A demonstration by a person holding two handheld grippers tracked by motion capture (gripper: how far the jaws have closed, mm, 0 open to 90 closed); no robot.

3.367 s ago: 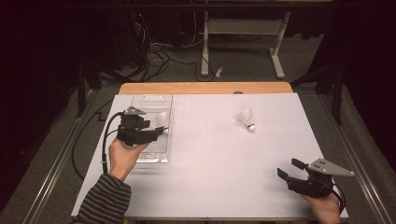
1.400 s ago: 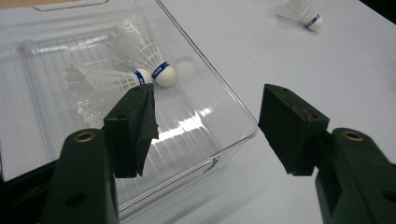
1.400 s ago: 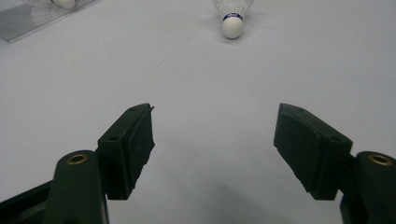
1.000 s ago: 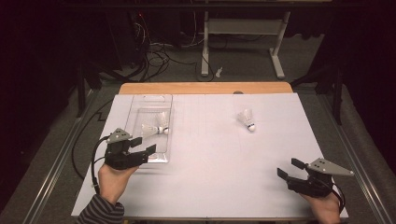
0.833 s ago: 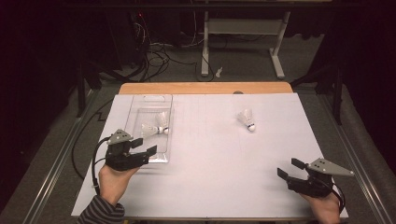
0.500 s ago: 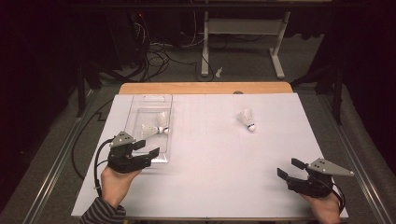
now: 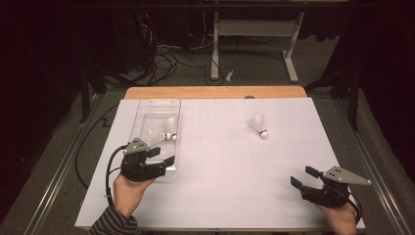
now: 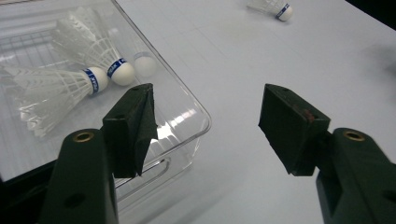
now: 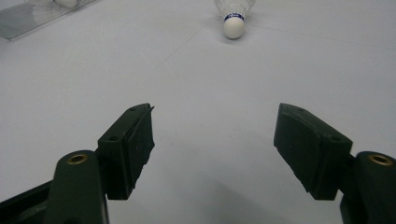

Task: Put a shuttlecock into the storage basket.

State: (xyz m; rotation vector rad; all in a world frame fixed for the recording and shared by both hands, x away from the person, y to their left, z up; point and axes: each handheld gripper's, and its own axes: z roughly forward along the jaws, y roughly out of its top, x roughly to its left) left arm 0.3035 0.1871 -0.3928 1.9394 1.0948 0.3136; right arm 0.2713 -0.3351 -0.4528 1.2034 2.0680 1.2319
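Shuttlecocks [image 7: 161, 135], two of them, lie in the clear tray [image 7: 147, 111] far left. Left tool [image 7: 155, 164] hangs wide and empty at the tray's near corner. Third shuttlecock [image 7: 258, 125] lies loose far right of centre. Right tool [image 7: 303, 182], wide, waits near right. Likely next: reach for it, jaws straddling the cork.

Left claw [image 7: 164, 156] sits around 8 o'clock in the high view, held in a hand [image 7: 128, 192] that comes up from the bottom edge with a striped sleeve [image 7: 112, 224] showing. Its jaws are spread wide, nothing between them, pointing toward roughly 2 o'clock. Right claw [image 7: 302, 176] is down at 4 o'clock, low and level, jaws also wide apart and empty, aimed toward about 10 o'clock.
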